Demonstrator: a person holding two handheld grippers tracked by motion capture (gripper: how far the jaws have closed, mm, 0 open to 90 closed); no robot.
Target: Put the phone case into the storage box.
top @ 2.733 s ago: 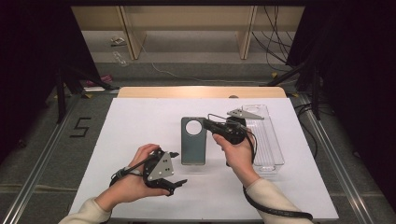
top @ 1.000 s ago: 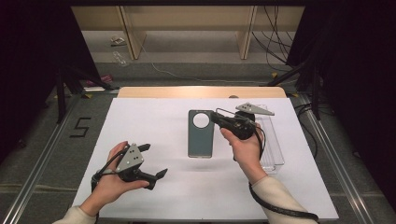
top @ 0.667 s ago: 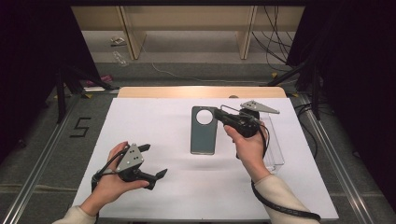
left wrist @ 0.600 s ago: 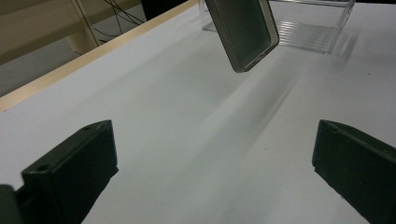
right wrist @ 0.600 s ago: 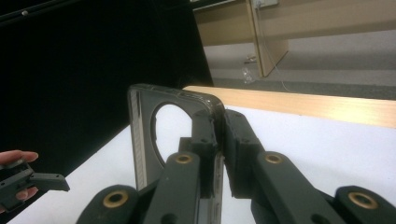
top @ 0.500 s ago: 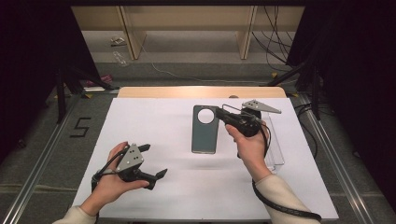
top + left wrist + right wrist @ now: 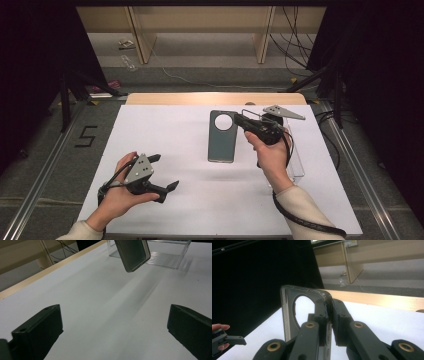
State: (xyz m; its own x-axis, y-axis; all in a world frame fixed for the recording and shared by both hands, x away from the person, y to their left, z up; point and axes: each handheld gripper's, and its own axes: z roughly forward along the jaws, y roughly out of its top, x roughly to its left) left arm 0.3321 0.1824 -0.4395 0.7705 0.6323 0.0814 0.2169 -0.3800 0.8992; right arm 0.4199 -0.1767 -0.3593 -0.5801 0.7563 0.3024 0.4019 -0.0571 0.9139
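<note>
White table (image 7: 200, 150), clear tray (image 7: 296, 160) lying on it

Your phone case (image 7: 222, 141) looks like dark, smooth plastic with a soft shine. The box (image 7: 170, 255) behind it is clear, ribbed plastic. Your table (image 7: 180, 145) has a white matt top and a pale wood edge. Your right gripper (image 7: 239, 119) is matt black.

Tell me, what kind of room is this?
Probably a lab or recording studio: a white table stands between black curtains, cables trail on the grey floor, and a taped number 5 marks it.
</note>
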